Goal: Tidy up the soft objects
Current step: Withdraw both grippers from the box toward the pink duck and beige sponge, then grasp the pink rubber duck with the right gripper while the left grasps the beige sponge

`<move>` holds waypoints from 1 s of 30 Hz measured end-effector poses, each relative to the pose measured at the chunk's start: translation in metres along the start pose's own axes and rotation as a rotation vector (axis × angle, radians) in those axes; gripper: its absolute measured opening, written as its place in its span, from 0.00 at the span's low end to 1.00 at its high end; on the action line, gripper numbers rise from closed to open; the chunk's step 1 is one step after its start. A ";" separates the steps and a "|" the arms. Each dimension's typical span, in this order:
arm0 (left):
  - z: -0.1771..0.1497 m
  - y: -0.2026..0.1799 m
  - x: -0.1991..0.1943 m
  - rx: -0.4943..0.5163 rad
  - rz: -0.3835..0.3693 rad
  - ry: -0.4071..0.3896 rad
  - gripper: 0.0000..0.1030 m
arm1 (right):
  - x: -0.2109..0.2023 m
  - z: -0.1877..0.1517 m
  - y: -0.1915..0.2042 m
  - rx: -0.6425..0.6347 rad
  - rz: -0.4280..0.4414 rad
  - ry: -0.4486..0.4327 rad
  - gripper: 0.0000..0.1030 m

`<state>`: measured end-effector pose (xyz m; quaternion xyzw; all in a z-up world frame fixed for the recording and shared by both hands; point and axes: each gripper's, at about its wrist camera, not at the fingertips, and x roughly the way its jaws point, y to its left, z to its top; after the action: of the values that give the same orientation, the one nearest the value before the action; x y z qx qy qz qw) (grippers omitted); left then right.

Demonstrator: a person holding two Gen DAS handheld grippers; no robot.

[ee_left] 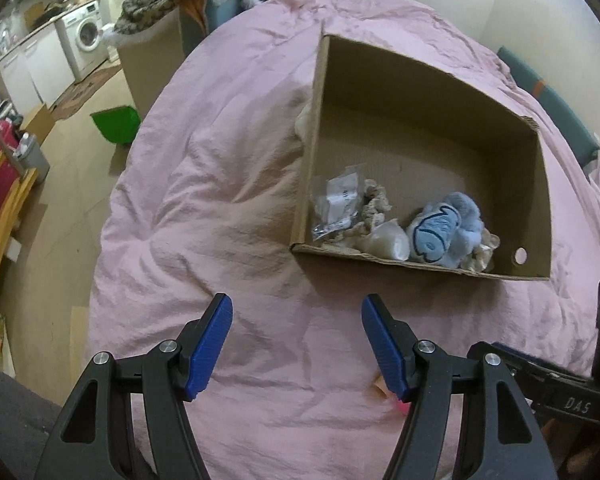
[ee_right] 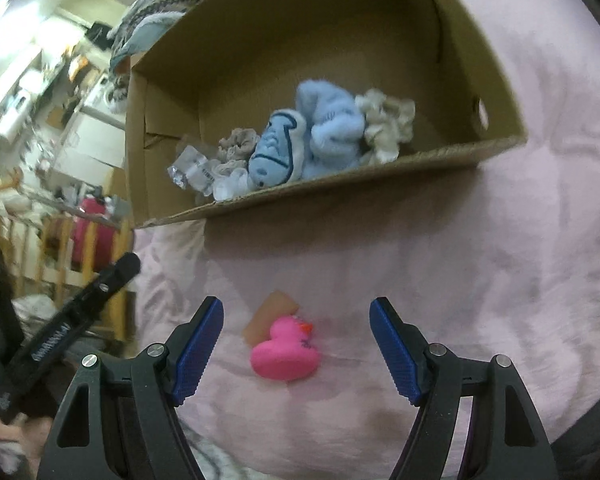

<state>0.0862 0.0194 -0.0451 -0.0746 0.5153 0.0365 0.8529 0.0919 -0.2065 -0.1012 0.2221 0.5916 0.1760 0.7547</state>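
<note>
Looks like a small lived-in home, studio-style: a bed with a wrinkled pink duvet (ee_left: 228, 184) sits in the same room as a washing machine (ee_left: 85, 33), white kitchen cabinets (ee_left: 40, 68) and a cluttered countertop.

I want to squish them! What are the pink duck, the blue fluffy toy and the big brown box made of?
The pink duck looks like smooth matte rubber or soft foam; which one, I cannot tell. The blue toy looks like plush fabric: its surface is fuzzy, and its face patch has dark outlines. The box looks like plain brown cardboard, dull, with raw cut edges.
</note>
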 end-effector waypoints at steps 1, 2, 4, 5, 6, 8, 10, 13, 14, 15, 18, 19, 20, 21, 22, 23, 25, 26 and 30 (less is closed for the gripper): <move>0.000 0.002 0.002 -0.010 0.003 0.007 0.62 | 0.003 0.001 -0.002 0.012 0.017 0.016 0.78; 0.001 0.005 0.005 -0.023 0.010 0.012 0.62 | 0.006 0.001 -0.003 0.021 0.030 0.034 0.78; 0.004 0.011 0.008 -0.052 0.023 0.021 0.62 | 0.009 0.001 -0.006 0.040 0.052 0.047 0.78; 0.005 0.013 0.009 -0.065 0.025 0.025 0.62 | 0.010 0.001 -0.006 0.044 0.053 0.050 0.78; 0.005 0.016 0.010 -0.081 0.024 0.029 0.62 | 0.011 0.000 -0.005 0.044 0.052 0.054 0.78; 0.006 0.021 0.013 -0.113 0.015 0.042 0.62 | 0.015 0.001 -0.003 0.038 0.049 0.071 0.78; 0.006 0.023 0.015 -0.127 0.010 0.055 0.62 | 0.024 -0.001 0.000 0.020 0.037 0.104 0.78; 0.006 0.022 0.019 -0.127 0.007 0.072 0.62 | 0.038 -0.007 0.009 -0.027 0.009 0.165 0.78; 0.006 0.021 0.020 -0.124 0.005 0.076 0.62 | 0.043 -0.010 0.013 -0.053 -0.008 0.182 0.78; 0.006 0.020 0.020 -0.121 0.004 0.078 0.62 | 0.046 -0.012 0.017 -0.077 -0.026 0.193 0.78; 0.005 0.017 0.022 -0.104 0.001 0.087 0.62 | 0.056 -0.018 0.027 -0.149 -0.080 0.216 0.77; 0.005 0.016 0.022 -0.098 0.002 0.089 0.62 | 0.057 -0.020 0.030 -0.171 -0.099 0.217 0.72; 0.004 0.014 0.023 -0.091 0.003 0.091 0.62 | 0.058 -0.021 0.031 -0.186 -0.112 0.217 0.69; 0.004 0.013 0.024 -0.084 0.004 0.094 0.62 | 0.058 -0.022 0.032 -0.196 -0.123 0.216 0.58; 0.003 0.011 0.025 -0.074 0.004 0.099 0.62 | 0.057 -0.022 0.032 -0.197 -0.119 0.219 0.50; 0.002 0.010 0.026 -0.065 0.002 0.106 0.62 | 0.056 -0.022 0.031 -0.191 -0.113 0.220 0.50; -0.001 0.004 0.030 -0.038 -0.008 0.127 0.62 | 0.051 -0.020 0.030 -0.188 -0.118 0.206 0.50; -0.003 -0.001 0.033 -0.016 -0.014 0.141 0.62 | 0.047 -0.019 0.029 -0.185 -0.124 0.192 0.50; -0.012 -0.023 0.044 0.084 -0.055 0.190 0.62 | 0.028 -0.011 0.017 -0.119 -0.126 0.131 0.50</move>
<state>0.0994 -0.0060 -0.0875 -0.0559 0.5927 -0.0158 0.8033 0.0879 -0.1760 -0.1171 0.1273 0.6409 0.1770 0.7360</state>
